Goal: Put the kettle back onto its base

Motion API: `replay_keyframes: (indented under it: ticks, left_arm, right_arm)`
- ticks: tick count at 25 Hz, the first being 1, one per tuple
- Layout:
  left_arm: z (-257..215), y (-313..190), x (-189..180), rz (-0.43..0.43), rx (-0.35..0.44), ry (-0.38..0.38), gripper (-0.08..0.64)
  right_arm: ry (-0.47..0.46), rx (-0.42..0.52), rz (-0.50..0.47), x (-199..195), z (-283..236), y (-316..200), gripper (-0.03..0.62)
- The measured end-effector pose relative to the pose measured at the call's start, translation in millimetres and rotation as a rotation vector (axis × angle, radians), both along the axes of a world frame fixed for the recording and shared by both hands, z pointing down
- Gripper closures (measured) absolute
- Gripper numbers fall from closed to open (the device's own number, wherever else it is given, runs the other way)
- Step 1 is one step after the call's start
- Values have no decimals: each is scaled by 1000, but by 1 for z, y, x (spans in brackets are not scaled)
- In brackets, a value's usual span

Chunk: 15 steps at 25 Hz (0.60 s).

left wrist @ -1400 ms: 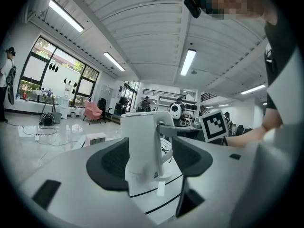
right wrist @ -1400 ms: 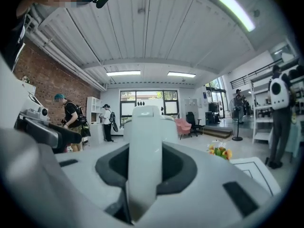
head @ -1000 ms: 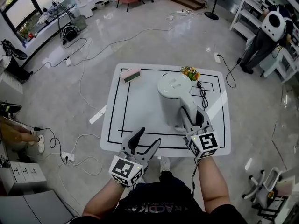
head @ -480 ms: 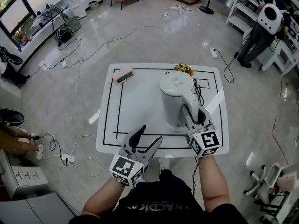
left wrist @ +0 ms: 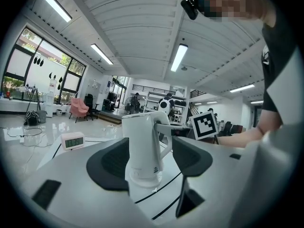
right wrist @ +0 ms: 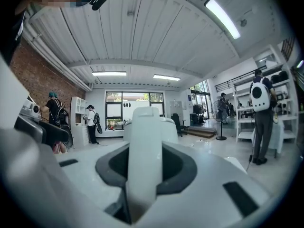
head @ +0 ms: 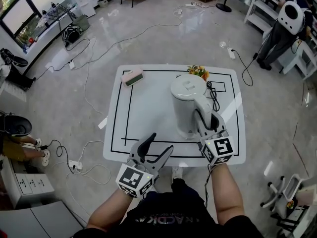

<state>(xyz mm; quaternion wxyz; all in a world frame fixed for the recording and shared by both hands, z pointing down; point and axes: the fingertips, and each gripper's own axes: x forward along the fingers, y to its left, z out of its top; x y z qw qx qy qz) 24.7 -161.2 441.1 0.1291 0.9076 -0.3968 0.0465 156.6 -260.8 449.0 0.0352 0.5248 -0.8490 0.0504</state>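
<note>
The kettle (head: 187,105) stands upright toward 3 o'clock on the table (head: 148,103), with the right gripper (head: 206,121) clamped on its handle. The left gripper (head: 159,143), jaws apart and empty, hangs at the 6 o'clock edge. Bare tabletop spreads toward 9 o'clock.

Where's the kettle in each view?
Head view: kettle just right of centre.
Left gripper view: kettle dead centre, upright.
Right gripper view: kettle centre, its handle filling the foreground.
Shared landmark: person with the panda backpack, top right; centre background; right.
</note>
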Motion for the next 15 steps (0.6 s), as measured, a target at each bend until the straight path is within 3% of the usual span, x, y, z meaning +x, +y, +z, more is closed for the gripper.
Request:
replay_keyframes:
  ticks: [15]
  left_arm:
    - [9, -1, -6, -6, -27, 5, 275]
  right_arm:
    - [-46, 22, 23, 4, 11, 11, 483]
